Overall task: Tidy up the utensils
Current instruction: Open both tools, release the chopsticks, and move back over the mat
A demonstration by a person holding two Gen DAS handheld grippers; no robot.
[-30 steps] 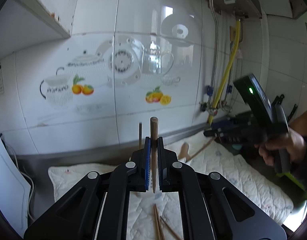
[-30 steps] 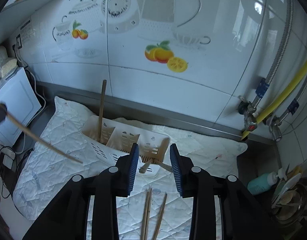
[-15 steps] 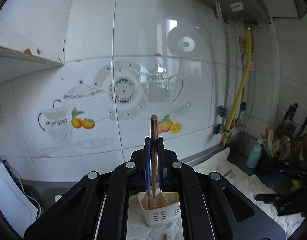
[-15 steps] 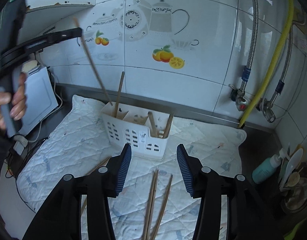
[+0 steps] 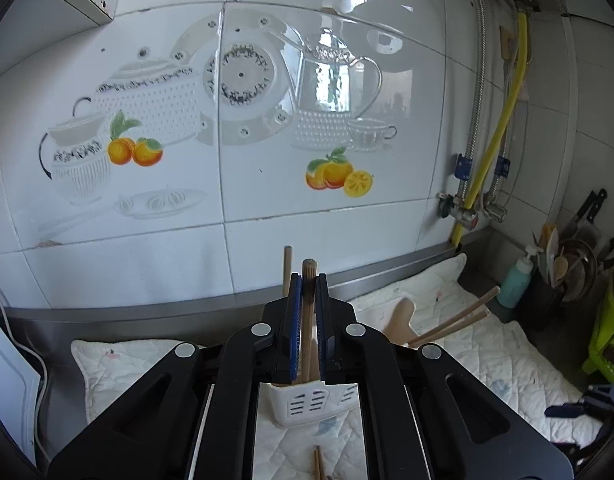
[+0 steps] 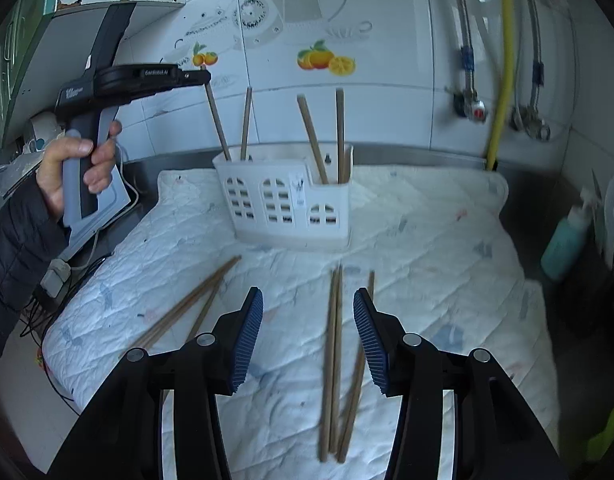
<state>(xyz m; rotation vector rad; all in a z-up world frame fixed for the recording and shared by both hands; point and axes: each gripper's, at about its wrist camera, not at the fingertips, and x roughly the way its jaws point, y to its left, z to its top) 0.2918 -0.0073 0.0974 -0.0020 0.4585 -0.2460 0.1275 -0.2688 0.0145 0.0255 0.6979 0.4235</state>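
My left gripper [image 5: 307, 292] is shut on a wooden chopstick [image 5: 308, 320], held upright with its lower end inside the white slotted utensil holder [image 5: 303, 404]. In the right wrist view the left gripper [image 6: 195, 78] holds that chopstick [image 6: 218, 124] in the holder's [image 6: 283, 204] left compartment, beside another chopstick [image 6: 246, 122]. Two more chopsticks [image 6: 338, 136] stand in the right compartment. My right gripper [image 6: 308, 336] is open and empty, low over loose chopsticks [image 6: 335, 360] lying on the quilted mat [image 6: 427, 240].
More loose chopsticks [image 6: 187, 308] lie on the mat at the left. A teal soap bottle [image 6: 565, 240] stands at the right edge. A yellow hose [image 6: 503, 60] and metal pipes run down the tiled wall. A white appliance [image 5: 7, 392] with cables stands at the left.
My left gripper has come down with the chopstick, whose tip now sits in the holder. My right gripper has pulled back and lower, over the loose chopsticks, and stays open.
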